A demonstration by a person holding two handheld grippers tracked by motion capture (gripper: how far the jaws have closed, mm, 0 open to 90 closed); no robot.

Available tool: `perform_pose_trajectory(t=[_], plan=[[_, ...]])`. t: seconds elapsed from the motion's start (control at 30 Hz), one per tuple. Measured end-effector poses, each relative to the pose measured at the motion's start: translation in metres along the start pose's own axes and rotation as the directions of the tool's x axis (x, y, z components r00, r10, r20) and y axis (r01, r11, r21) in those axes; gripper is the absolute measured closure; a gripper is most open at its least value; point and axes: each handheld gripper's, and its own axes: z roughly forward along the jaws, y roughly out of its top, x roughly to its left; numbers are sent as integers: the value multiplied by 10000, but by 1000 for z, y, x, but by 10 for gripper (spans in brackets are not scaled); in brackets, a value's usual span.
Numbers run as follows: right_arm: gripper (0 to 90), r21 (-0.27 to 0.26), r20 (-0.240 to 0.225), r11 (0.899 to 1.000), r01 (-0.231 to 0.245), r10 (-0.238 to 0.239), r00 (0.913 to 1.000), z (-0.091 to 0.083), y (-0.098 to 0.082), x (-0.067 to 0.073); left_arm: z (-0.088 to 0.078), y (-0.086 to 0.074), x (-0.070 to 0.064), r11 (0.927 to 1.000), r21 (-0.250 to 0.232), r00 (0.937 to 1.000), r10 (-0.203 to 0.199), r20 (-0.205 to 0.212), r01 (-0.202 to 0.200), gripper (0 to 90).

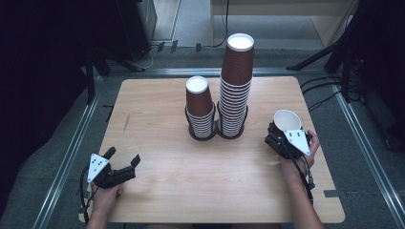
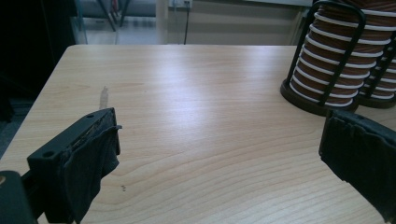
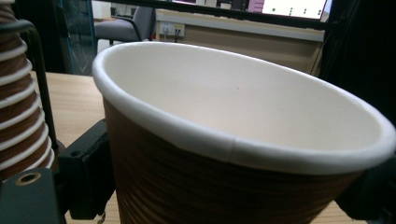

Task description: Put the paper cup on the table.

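Cup (image 1: 286, 120) in our right gripper (image 1: 285, 138) sits mouth-up near the table's (image 1: 157, 191) right edge, its ribbed brown wall pinched between the jaws. Our left gripper (image 1: 123, 159) rests by the front left corner with its jaws spread wide and nothing between them. Two stacks of upturned cups stand in black wire holders near the table's middle: the short stack (image 1: 199, 109) and, beside it, the tall stack (image 1: 236, 83). We judge the step in hand to be adding this cup to a stack. To do it well, we should turn the cup mouth-down, centre it over the stack's top, lower it straight, and keep the squeeze light so the rim stays round.
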Motion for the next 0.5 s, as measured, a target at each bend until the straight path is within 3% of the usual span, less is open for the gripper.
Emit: perform_pose_trajectory(t=[0.17, 0.5], plan=[[104, 179, 77, 9998, 132, -133, 9999, 5, -3, 0, 1, -1, -3, 9995, 102, 9996, 284, 22, -284, 0], [100, 492, -11, 9981, 373, -373, 9993, 9, -7, 4, 1, -1, 0, 10000, 77, 10000, 46, 68, -46, 0]])
